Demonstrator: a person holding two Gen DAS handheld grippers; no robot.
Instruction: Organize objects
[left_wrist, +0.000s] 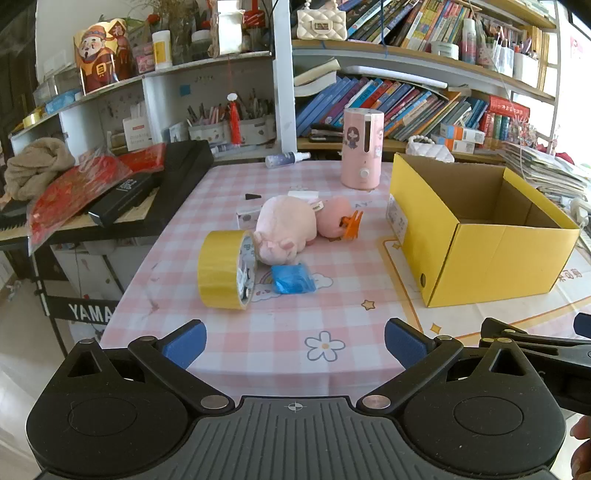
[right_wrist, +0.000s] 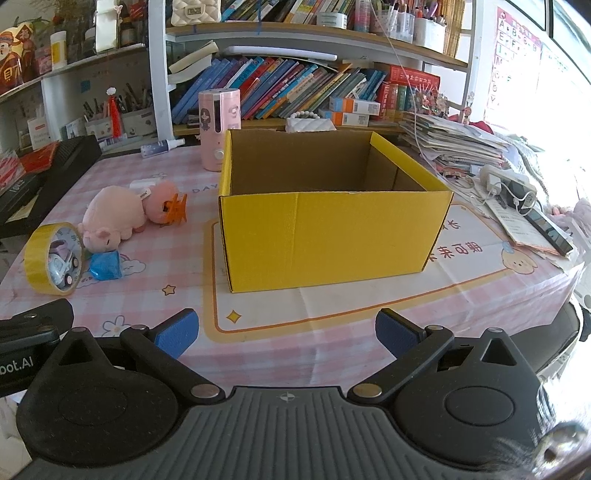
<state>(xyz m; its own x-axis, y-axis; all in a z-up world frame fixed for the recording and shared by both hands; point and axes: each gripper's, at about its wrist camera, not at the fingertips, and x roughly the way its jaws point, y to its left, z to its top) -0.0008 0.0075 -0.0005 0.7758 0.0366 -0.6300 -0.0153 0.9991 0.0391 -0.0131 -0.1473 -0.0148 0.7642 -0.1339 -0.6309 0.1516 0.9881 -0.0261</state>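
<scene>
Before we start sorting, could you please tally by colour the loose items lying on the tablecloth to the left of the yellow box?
Pink: 2, the plush pig and the round pink plush
Yellow: 1, the tape roll
Blue: 1, the blue packet
Orange: 1, the hair claw
Total: 5

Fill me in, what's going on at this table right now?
A tidy-up that has barely begun. Both the left hand-held gripper and the right hand-held gripper hover open and empty above the pink checked tablecloth. The open yellow cardboard box shows nothing inside from here. Left of it lie the loose items: a yellow tape roll, a pink plush pig, an orange hair claw and a crinkly blue packet.
</scene>
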